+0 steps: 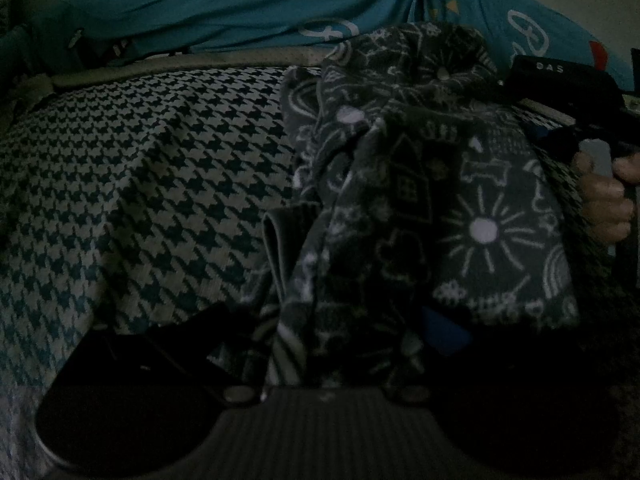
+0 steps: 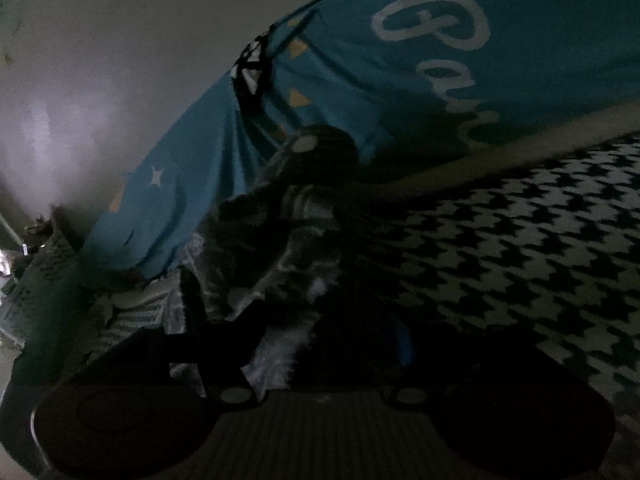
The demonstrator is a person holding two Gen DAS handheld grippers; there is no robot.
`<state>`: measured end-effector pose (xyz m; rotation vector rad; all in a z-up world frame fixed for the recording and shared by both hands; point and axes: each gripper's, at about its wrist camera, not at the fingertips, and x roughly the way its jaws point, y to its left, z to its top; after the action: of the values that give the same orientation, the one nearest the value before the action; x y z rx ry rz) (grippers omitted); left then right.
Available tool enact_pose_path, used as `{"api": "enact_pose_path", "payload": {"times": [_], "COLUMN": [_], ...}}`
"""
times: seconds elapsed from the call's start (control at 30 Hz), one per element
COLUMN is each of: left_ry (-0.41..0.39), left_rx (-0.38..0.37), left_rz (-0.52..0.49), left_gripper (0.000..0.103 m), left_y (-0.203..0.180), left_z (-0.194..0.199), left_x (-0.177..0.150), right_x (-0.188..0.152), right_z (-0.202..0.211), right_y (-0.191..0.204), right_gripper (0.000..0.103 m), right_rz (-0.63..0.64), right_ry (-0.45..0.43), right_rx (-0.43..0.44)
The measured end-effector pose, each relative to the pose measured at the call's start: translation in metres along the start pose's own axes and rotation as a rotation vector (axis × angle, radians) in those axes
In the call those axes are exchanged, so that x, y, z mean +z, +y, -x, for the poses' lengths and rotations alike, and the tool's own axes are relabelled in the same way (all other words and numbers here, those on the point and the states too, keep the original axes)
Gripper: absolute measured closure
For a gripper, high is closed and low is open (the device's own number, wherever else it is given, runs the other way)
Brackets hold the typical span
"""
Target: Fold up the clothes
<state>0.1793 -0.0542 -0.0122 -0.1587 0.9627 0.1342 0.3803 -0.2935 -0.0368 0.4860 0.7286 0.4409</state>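
Dark grey fleece garment with white doodle print (image 1: pixel 420 200) lies bunched on the houndstooth bed cover (image 1: pixel 140 168), toward 3 o'clock. Both jaws appear to clamp its edge. Folding looks unfinished.

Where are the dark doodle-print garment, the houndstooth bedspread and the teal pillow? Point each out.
Dark doodle-print garment (image 1: pixel 484 230): left wrist view, white sun motif.
Black-and-white houndstooth bedspread (image 1: pixel 140 184): left wrist view, bare patch.
Teal pillow (image 2: pixel 424 24): right wrist view, white lettering.

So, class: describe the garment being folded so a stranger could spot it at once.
Find the houndstooth bedspread below the teal cloth. Bunched on it lies the dark grey garment, the only cloth covered in white doodles: a sun, a house, bones.
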Motion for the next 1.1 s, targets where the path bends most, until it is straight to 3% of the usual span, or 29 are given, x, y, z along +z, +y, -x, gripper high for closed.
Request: {"api": "enact_pose_path", "payload": {"times": [0.2,0.43,0.57,0.87,1.1], "left_ry": [-0.003,-0.009,-0.007,-0.022,-0.069], "left_rx": [-0.007,-0.007,-0.004,-0.041,-0.146], "left_rz": [-0.003,-0.005,-0.005,-0.008,-0.059], "left_gripper": [0.0,0.0,0.0,0.0,0.0], "left_y": [-0.001,-0.003,-0.004,-0.005,-0.017], "left_z": [0.0,0.0,0.0,0.008,0.027], "left_x": [0.0,0.001,0.003,0.007,0.007], "right_x": [0.002,0.004,0.004,0.015,0.023], "right_z": [-0.018,-0.026,-0.025,0.032,0.101], "right_y": [0.005,0.006,0.014,0.029,-0.001], "right_gripper": [0.042,0.068,0.077,0.082,0.082], "right_rz": [0.05,0.048,0.04,0.01,-0.079], "right_ry": [-0.003,-0.01,-0.018,-0.162,-0.292], "right_rx": [0.03,0.055,0.044,-0.079,-0.235]}}
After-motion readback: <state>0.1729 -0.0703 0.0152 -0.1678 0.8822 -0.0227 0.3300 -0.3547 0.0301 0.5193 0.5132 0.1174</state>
